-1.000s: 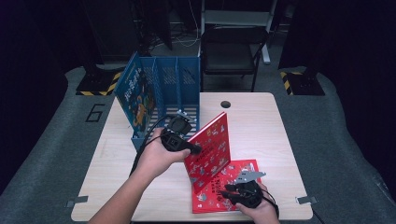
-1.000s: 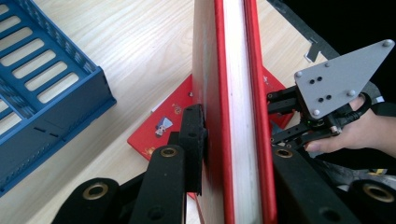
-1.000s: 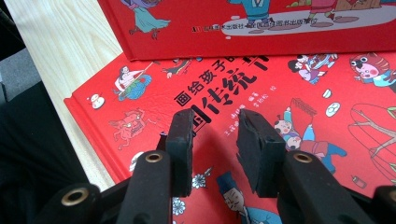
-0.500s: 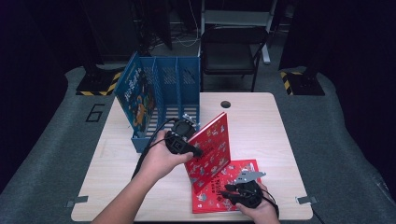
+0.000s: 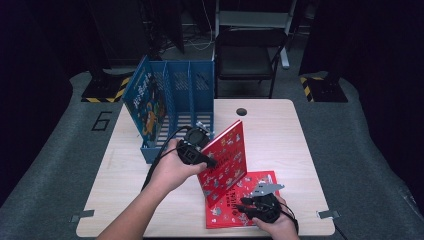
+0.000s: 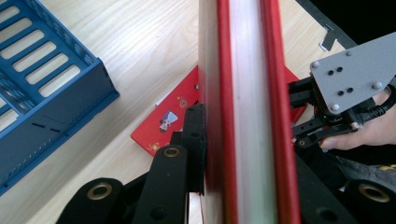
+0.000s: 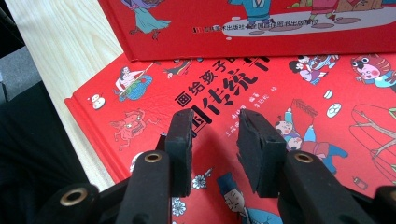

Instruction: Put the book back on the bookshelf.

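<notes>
While its jaws are clamped across the top edge of a red book [image 5: 225,157] held upright, the left gripper [image 5: 194,146] is seen beside the blue rack [image 5: 172,107]. A second red book [image 7: 261,116] lies flat at the table's [image 5: 280,130] near edge, under the right gripper's [image 7: 215,149] narrow, empty jaws.

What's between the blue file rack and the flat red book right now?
The upright red book, clamped on its edge by the left gripper, stands between the blue file rack and the flat red book, as the high view shows.
</notes>
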A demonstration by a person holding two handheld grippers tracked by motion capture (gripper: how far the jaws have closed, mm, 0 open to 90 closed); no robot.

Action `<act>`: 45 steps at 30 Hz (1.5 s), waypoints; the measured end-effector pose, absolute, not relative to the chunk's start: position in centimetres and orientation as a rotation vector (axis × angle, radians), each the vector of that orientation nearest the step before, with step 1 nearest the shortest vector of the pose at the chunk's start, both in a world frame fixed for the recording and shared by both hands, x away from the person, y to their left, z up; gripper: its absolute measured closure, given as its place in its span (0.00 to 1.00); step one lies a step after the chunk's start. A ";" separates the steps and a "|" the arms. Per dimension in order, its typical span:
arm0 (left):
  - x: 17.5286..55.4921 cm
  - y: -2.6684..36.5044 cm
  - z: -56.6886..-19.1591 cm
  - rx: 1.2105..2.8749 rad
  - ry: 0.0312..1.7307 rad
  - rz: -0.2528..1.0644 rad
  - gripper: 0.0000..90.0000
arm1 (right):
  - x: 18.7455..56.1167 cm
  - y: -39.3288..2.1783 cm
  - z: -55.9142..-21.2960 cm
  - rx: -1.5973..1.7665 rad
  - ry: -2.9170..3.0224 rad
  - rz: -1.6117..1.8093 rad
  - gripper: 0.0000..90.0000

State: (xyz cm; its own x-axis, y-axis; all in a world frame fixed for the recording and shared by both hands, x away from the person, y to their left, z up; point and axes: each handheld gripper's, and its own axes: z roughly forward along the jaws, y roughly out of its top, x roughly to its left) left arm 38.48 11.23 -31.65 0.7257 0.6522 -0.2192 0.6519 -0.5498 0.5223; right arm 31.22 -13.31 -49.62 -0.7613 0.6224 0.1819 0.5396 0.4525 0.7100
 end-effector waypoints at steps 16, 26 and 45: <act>39.2 13.1 -30.8 2.311 1.022 0.020 0.88 | 31.3 -13.4 -49.7 1.033 2.569 1.203 0.72; 39.5 14.9 -30.1 2.304 1.055 0.032 0.88 | 31.3 -13.4 -49.7 1.038 2.569 1.206 0.72; 40.3 16.4 -27.9 2.270 1.082 0.006 0.88 | 31.3 -13.5 -49.7 1.040 2.580 1.208 0.73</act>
